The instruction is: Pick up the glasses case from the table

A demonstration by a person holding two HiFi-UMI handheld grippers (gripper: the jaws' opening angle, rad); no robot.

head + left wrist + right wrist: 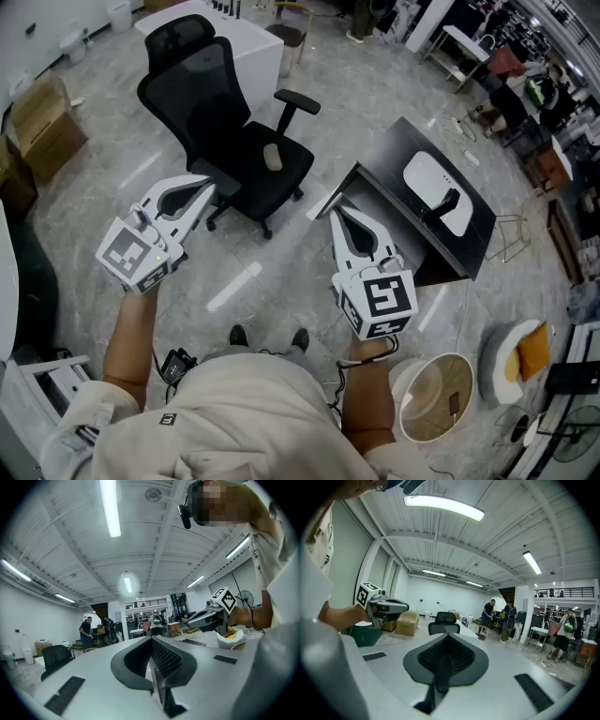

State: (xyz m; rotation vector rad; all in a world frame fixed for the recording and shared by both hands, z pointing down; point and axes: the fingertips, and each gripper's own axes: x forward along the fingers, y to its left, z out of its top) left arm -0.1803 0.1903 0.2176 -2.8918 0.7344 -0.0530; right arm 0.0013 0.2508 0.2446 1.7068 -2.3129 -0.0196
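The right gripper (446, 644) was seen w/ its jaws pressed together, nothing btwn them. At left, the left gripper (403, 605) was held roughly level by a hand (340, 616). Beyond the jaw tips a black office chair (444, 620) was seen, w/ cardboard boxes (407, 623) on the floor to its left. Several people (490, 612) were seen standing farther back at right, near a white table (538, 632). A long ceiling light (443, 506) was lit overhead.
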